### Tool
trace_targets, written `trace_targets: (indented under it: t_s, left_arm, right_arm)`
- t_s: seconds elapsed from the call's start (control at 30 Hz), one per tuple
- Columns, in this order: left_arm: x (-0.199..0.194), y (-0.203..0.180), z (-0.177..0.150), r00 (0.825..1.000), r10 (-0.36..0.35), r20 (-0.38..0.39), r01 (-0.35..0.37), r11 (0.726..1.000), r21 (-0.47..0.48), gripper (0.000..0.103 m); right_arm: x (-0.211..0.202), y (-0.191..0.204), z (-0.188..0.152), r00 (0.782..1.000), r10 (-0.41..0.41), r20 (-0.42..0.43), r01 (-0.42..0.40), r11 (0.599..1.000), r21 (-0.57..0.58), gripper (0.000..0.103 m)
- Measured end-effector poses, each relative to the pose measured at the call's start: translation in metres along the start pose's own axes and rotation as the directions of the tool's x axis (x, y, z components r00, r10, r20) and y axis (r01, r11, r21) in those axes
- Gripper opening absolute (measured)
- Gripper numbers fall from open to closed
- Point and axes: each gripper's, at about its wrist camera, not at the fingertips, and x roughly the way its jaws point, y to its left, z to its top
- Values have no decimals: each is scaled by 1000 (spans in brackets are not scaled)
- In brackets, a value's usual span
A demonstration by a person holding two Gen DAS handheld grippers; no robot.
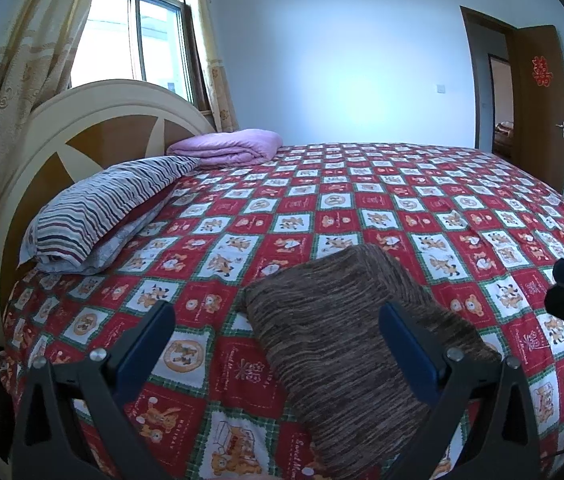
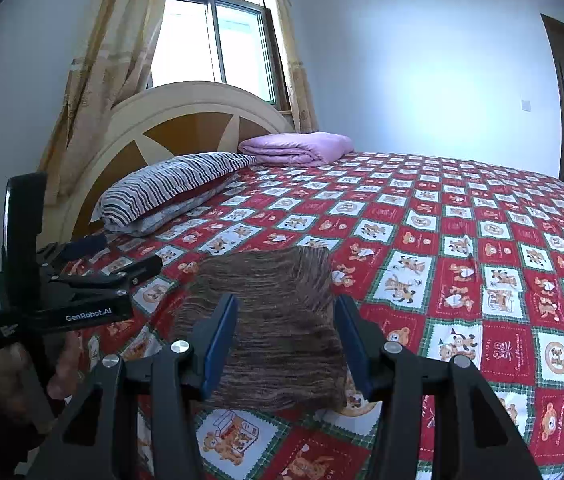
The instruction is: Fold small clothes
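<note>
A brown striped garment (image 1: 345, 328) lies folded into a rectangle on the red patchwork bedspread (image 1: 361, 200). My left gripper (image 1: 276, 312) hovers over its left part with the jaws wide apart; its right finger (image 1: 405, 344) stands in front of the cloth, and its left finger is over bare bedspread. In the right wrist view the garment (image 2: 282, 320) lies flat just beyond my right gripper (image 2: 285, 300), whose blue pads (image 2: 218, 340) stand apart on either side of it without pinching cloth. The left gripper (image 2: 122, 256) shows at the left, the right gripper (image 1: 561, 284) at the right edge.
A striped pillow (image 1: 110, 216) and a folded lilac blanket (image 1: 230, 146) lie by the round headboard (image 1: 82, 144). A curtained window (image 1: 142, 36) is behind it, and an open wooden door (image 1: 537, 100) at the right. A hand (image 2: 10, 380) holds the left gripper's handle.
</note>
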Motion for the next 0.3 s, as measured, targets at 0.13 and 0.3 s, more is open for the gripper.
trace_targets:
  t_s: [0.13,0.3]
  left_arm:
    - [1,3,-1,1000,9,0,-9,1000,-3,103]
    - [3,5,-1,1000,19,11,-19,1000,6,103]
  right_arm:
    - [0,-1,0,1000,2,-4,-2,1000,9,52]
    - [1,-1,-3,1000,4,-11,-3,1000,9,52]
